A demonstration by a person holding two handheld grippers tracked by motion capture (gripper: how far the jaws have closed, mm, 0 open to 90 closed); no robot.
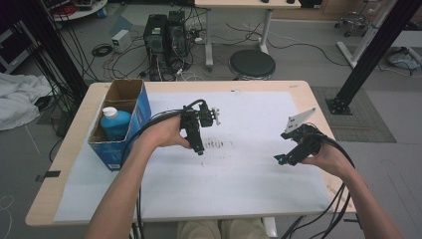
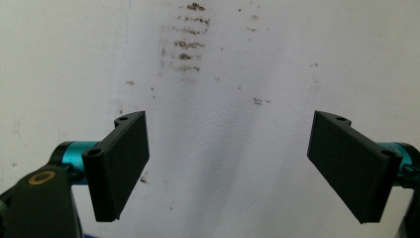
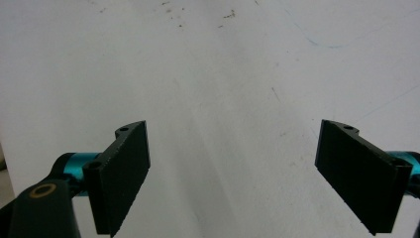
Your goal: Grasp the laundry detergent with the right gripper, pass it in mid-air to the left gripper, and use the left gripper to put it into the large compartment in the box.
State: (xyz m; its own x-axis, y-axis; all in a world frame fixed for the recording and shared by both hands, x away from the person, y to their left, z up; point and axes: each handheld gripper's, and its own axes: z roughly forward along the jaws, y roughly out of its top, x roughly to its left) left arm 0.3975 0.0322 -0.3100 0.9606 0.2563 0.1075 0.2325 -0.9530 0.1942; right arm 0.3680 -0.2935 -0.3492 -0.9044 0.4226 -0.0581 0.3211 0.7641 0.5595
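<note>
My left gripper (image 1: 200, 149) hangs over the middle of the white sheet (image 1: 249, 114), pointing down at a patch of dark smudges (image 1: 219, 144). In the left gripper view its jaws stand wide apart with nothing between them (image 2: 230, 166), and the smudges (image 2: 185, 42) lie on the sheet beyond. My right gripper (image 1: 279, 159) is held low over the sheet's right side, a grey three-cornered plate on top. Its jaws are also wide apart and empty (image 3: 233, 173) above plain white sheet.
An open blue cardboard box (image 1: 142, 107) stands at the table's left side with a blue bottle with a white cap (image 1: 113, 122) inside. The wooden table edge (image 1: 306, 94) shows around the sheet. Beyond the table are a black stool (image 1: 252, 63) and computer towers (image 1: 166, 35).
</note>
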